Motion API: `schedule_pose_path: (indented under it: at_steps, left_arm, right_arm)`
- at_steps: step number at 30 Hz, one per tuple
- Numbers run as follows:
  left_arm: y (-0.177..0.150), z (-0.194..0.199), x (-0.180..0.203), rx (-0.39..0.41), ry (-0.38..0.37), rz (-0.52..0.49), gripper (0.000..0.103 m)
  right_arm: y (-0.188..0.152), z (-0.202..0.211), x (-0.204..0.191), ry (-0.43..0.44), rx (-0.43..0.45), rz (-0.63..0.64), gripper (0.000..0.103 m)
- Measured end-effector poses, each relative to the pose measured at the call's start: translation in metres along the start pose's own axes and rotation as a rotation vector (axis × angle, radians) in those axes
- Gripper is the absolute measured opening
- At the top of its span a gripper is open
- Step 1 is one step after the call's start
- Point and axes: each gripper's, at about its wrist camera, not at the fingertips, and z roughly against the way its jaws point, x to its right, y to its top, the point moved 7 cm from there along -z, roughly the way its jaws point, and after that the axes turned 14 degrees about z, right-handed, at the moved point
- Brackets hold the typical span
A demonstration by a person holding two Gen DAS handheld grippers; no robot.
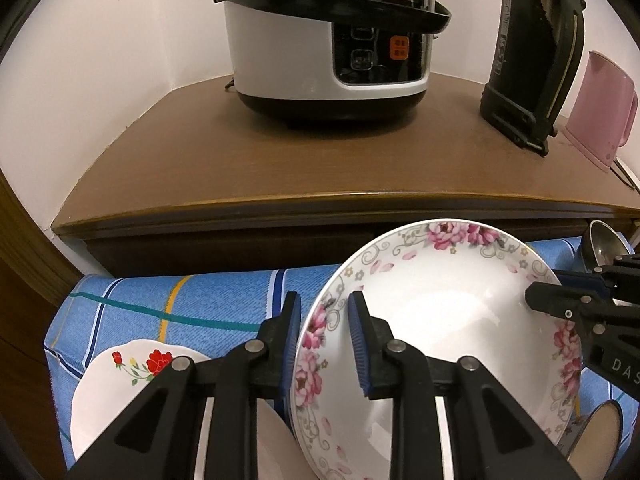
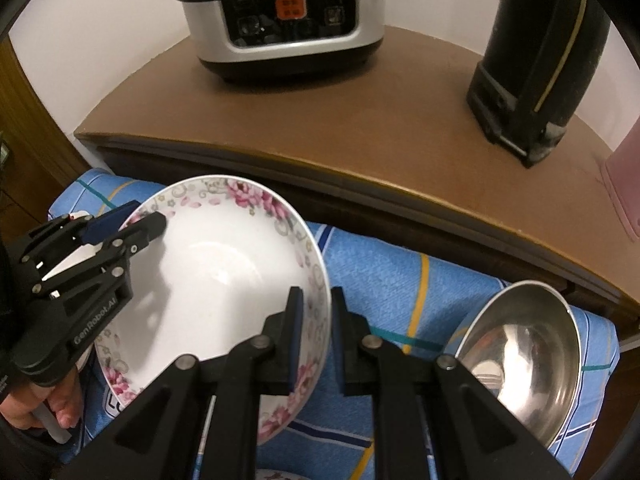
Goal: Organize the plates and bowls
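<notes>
A white bowl with pink flowers on its rim (image 1: pixel 432 312) (image 2: pixel 216 264) hangs tilted above the blue checked cloth (image 1: pixel 180 300) (image 2: pixel 400 280), held between both grippers. My left gripper (image 1: pixel 324 312) (image 2: pixel 140 220) straddles its left rim, jaws close around it. My right gripper (image 2: pixel 316 308) (image 1: pixel 540 292) straddles its right rim the same way. A white plate with red flowers (image 1: pixel 120 392) lies on the cloth at lower left. A steel bowl (image 2: pixel 528 360) (image 1: pixel 604 240) rests tilted at the right.
Behind the cloth is a brown wooden cabinet top (image 1: pixel 300 160) (image 2: pixel 360 120) with a rice cooker (image 1: pixel 328 40) (image 2: pixel 284 16), a black flask (image 1: pixel 536 56) (image 2: pixel 540 60) and a pink kettle (image 1: pixel 600 108). A wall corner stands at the left.
</notes>
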Motion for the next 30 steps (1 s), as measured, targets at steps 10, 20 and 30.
schedule_pose_path:
  at_steps: [10,20,30]
  left_arm:
    - [-0.0011,0.0027,-0.0042,-0.001,-0.005,-0.002,0.027]
    - [-0.0012,0.0025,-0.006,-0.012,-0.012,-0.007,0.027]
    - [-0.0021,0.0027,-0.0049,-0.013,-0.006,-0.021,0.026]
  right_arm:
    - [0.0,-0.002,-0.0022,0.001,0.009,0.01,0.013]
    - [0.0002,-0.0052,-0.0074,-0.026,0.002,0.021,0.013]
    - [0.0012,-0.007,-0.0087,-0.01,-0.001,0.034,0.014]
